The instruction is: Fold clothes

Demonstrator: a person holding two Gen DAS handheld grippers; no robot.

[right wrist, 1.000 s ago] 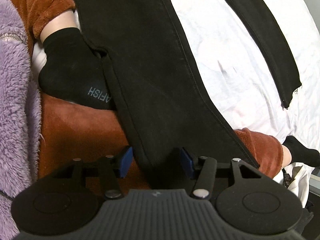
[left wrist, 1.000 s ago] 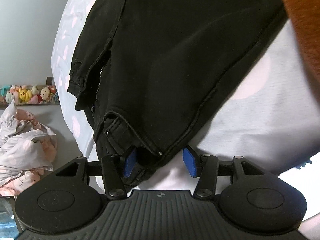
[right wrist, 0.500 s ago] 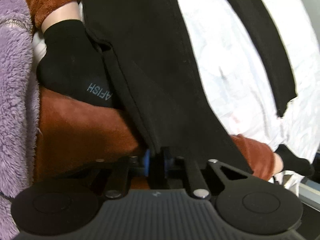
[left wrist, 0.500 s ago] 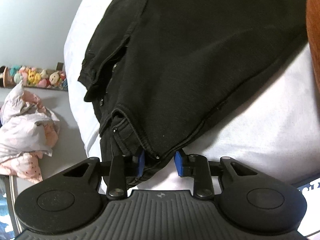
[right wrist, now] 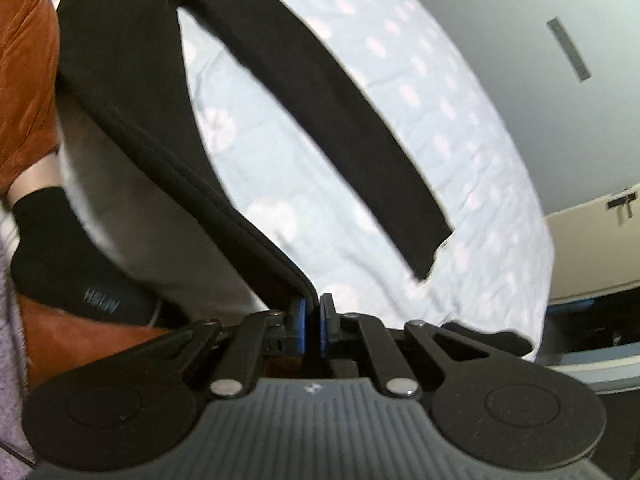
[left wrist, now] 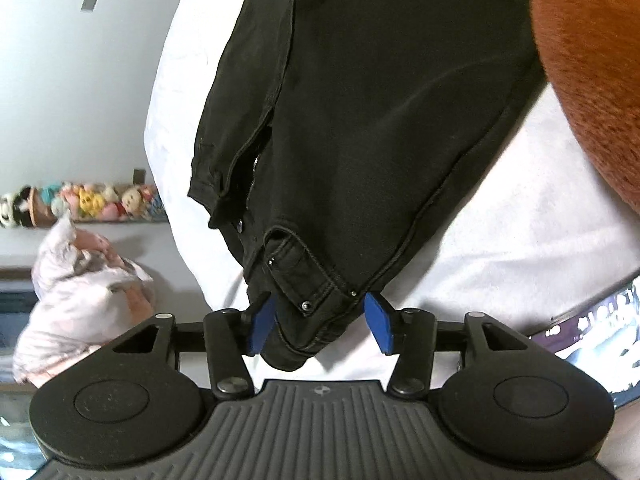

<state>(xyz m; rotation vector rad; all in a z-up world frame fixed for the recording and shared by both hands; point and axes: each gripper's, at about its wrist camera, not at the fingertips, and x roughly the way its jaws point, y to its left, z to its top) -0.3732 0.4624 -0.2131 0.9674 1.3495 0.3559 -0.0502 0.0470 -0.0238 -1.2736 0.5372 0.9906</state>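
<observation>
Black trousers [left wrist: 380, 120] lie on a white spotted bed sheet [left wrist: 500, 260]. My left gripper [left wrist: 320, 322] straddles the waistband corner [left wrist: 316, 300]. Its jaws are opening: the left pad is at the cloth and the right pad stands clear of it. In the right wrist view my right gripper [right wrist: 312, 326] is closing, its blue pads nearly together on the edge of the near trouser leg [right wrist: 160, 120], which is raised off the sheet [right wrist: 440, 100]. The other leg [right wrist: 340, 120] lies flat, stretching away to its hem.
A person's leg in rust-coloured cloth [left wrist: 592, 60] and a black sock [right wrist: 52, 248] rest on the bed beside the trousers. Off the bed at left are a pink-white cloth heap [left wrist: 80, 292] and plush toys [left wrist: 80, 202]. A cardboard box [right wrist: 592, 248] stands at right.
The left jaws narrowed around the waistband corner, then spread again. The right jaws shut on the near trouser leg's edge and rose, lifting it, and that view tilted up.
</observation>
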